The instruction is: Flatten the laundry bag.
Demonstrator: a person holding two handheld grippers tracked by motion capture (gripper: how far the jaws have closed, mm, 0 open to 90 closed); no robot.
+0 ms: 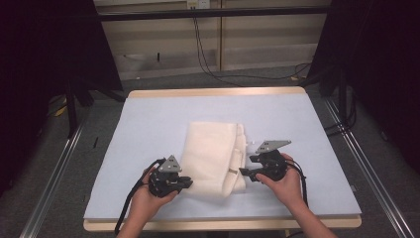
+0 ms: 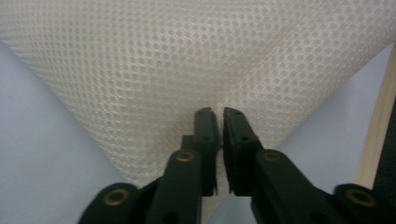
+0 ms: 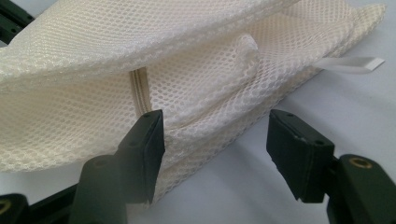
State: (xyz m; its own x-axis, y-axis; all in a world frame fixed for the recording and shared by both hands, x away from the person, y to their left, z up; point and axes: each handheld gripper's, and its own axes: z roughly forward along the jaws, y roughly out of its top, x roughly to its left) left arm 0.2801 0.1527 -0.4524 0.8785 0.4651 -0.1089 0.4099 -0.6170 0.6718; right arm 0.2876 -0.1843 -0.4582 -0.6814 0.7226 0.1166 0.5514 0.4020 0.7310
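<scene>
We saw a folded cream mesh bag (image 1: 215, 157) lying on the pale blue mat (image 1: 148, 124), roughly mid-table toward the near edge. Its long axis ran away from the person, far end toward the back wall, near end toward the table's front edge.

The left gripper (image 1: 187, 183) sat at the bag's near left corner. In the left gripper view the jaws were nearly together, a thin slit between the pads, with the mesh (image 2: 187, 70) spreading out ahead of the tips like a wedge whose point came down to them. We could not tell whether any fabric was pinched in that slit; the mesh appeared to reach right to the tips.

The right gripper (image 1: 245, 172) was at the bag's right edge, near the lower end. In the right gripper view its jaws stood wide apart. The left jaw touched the folded edge of the bag (image 3: 187, 93), just below a zipper strip (image 3: 139, 91) running upright above that jaw. The right jaw was clear of the fabric, over bare mat. A white tag (image 3: 350, 64) stuck out from the bag's far edge, beyond and above the right jaw, lying flat on the mat.

Both hands gripped the tools from below the bag's near end.
</scene>
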